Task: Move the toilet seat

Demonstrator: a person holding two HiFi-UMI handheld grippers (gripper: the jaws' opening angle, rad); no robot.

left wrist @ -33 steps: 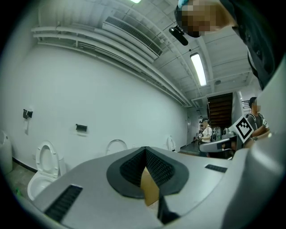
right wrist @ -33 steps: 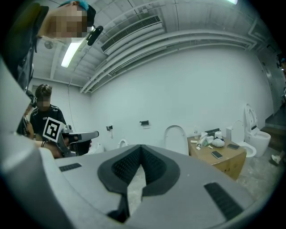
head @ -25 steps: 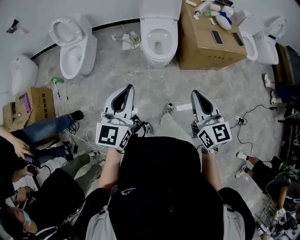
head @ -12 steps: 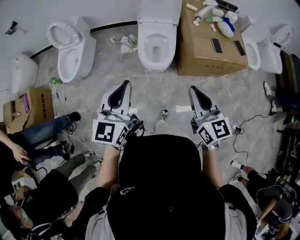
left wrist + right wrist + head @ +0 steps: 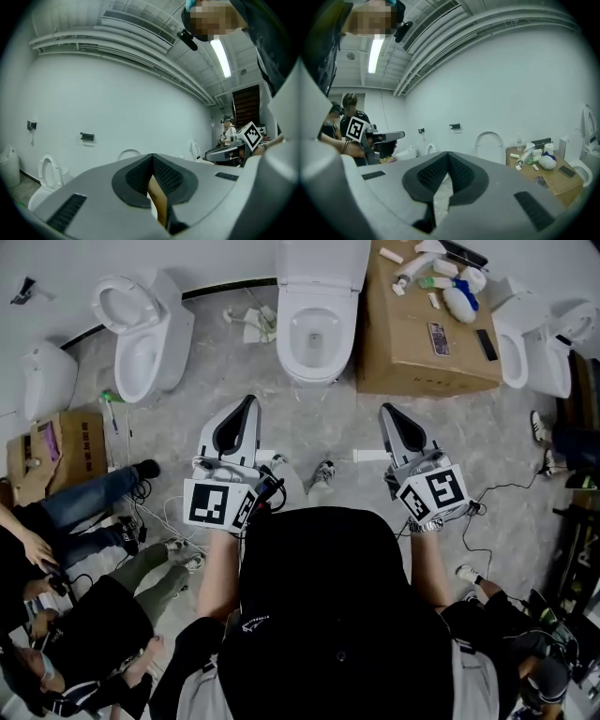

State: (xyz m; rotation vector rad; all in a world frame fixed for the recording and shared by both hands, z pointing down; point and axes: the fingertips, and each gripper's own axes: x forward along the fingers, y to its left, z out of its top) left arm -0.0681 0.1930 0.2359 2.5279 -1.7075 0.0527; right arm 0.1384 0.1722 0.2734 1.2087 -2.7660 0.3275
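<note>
Left claw (image 5: 247,403) and right claw (image 5: 384,412) both closed and empty, side by side above the floor (image 5: 314,423), toilet seat (image 5: 490,140) upright on the middle toilet (image 5: 317,357) ahead, well apart from both, cardboard box (image 5: 412,352) just beside it

Both arms reach forward, the left forearm (image 5: 217,570) and the right forearm (image 5: 425,563) nearly parallel. From the person's head (image 5: 323,615), the left gripper (image 5: 246,409) sits at about 11 o'clock with its nose leaning toward 1 o'clock. The right gripper (image 5: 387,414) sits at about 1 o'clock with its nose leaning toward 11 o'clock. The left marker cube (image 5: 221,505) and the right marker cube (image 5: 433,493) sit at the wrist ends. In each gripper view the jaw tips meet, with nothing held between them.
</note>
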